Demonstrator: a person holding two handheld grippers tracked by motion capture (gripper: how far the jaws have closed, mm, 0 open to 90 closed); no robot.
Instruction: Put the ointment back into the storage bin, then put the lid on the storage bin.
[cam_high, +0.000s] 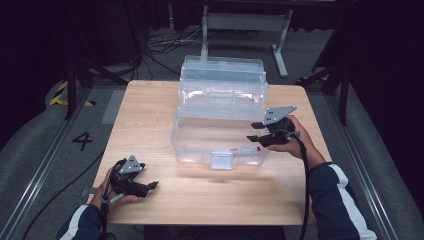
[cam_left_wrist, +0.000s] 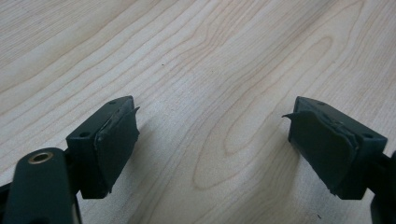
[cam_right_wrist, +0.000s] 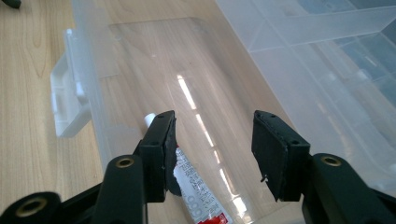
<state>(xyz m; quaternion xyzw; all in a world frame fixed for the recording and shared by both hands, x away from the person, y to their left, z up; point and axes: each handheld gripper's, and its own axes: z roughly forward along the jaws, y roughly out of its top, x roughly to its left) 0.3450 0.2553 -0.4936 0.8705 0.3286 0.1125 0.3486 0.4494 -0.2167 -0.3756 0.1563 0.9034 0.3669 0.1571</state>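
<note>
Wooden surface (cam_high: 165, 105) carries a clear plastic box (cam_high: 220, 140) with its lid swung back, standing at the middle. Inside, a small tube (cam_right_wrist: 198, 191) with red print lies on the box floor by the front wall. Above it hangs the right gripper (cam_right_wrist: 212, 144), jaws apart and holding nothing. Near the front left edge, the left gripper (cam_left_wrist: 210, 140) rests wide open and empty.

Tube (cam_right_wrist: 198, 193) partly hidden behind right claw (cam_right_wrist: 212, 149), print cut off at bottom edge
</note>
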